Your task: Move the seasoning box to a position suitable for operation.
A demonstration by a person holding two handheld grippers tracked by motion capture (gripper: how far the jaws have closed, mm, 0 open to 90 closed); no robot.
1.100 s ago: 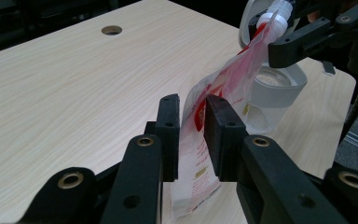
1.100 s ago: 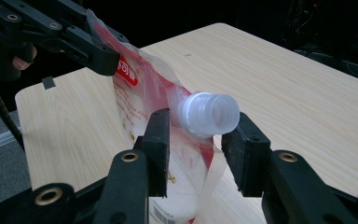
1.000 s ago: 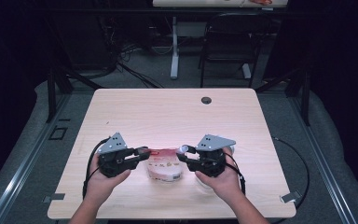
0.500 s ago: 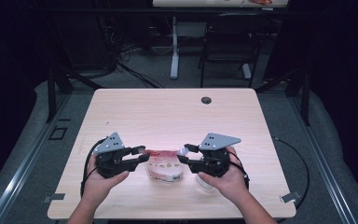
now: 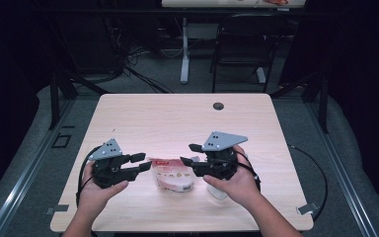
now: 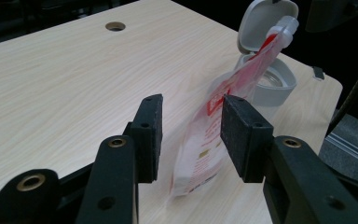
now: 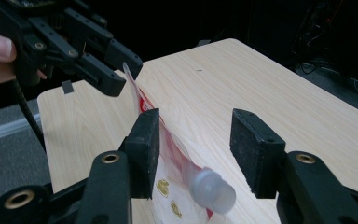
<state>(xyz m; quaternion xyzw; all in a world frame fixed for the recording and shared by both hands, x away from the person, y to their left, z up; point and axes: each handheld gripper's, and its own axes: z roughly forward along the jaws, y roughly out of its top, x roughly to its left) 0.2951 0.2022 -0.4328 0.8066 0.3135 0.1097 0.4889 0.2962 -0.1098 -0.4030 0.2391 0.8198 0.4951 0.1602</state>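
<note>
Red-and-white spouted pouch (image 5: 172, 174) lies at table's (image 5: 177, 118) six o'clock; left gripper (image 5: 142, 163) and right gripper (image 5: 190, 154) flank it, open, empty.

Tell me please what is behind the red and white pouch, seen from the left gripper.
Behind the pouch stands a white container with its hinged lid open. The pouch covers part of its rim; its contents cannot be seen.

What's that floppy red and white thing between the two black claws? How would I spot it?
Start at the pale wooden table and look to its near edge, between the left gripper and the right gripper. The pouch lies there: a soft white packet with red print and a stubby spout. The container beside it is rigid and grey, with a flip lid.
</note>
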